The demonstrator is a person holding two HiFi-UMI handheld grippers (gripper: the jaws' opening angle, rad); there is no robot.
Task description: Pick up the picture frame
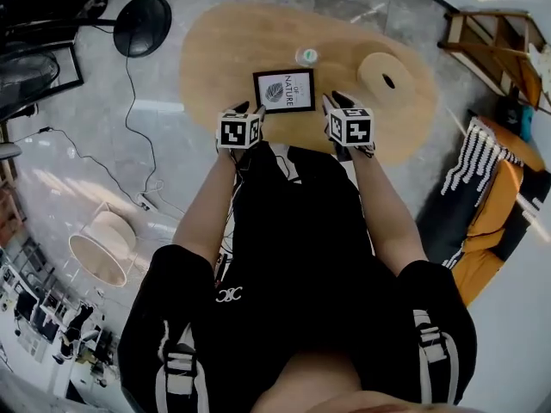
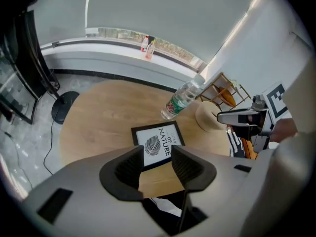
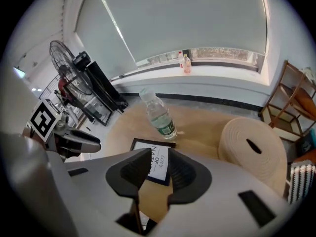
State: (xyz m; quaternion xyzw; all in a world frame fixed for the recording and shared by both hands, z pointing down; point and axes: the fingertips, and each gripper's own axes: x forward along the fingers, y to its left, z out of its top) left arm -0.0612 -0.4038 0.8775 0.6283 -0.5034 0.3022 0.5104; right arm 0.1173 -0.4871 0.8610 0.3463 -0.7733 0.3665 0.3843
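Note:
The picture frame (image 1: 284,89), black-rimmed with a white leaf print, lies flat on the oval wooden table (image 1: 224,50). My left gripper (image 1: 255,110) hangs just off the frame's near left corner, and my right gripper (image 1: 331,104) just off its near right corner. Both point steeply down. In the left gripper view the frame (image 2: 157,143) shows through the gap of the open left gripper (image 2: 158,158), with the right gripper (image 2: 247,118) at the side. Seen from the right gripper view, the frame (image 3: 160,170) lies beyond the open right gripper (image 3: 158,159). Neither gripper touches it.
A clear water bottle (image 1: 306,56) stands just behind the frame. A round beige hat-like thing with a hole (image 1: 385,76) sits at the table's right. A fan base (image 1: 142,24), a wooden shelf (image 1: 495,50) and an orange seat (image 1: 495,222) surround the table.

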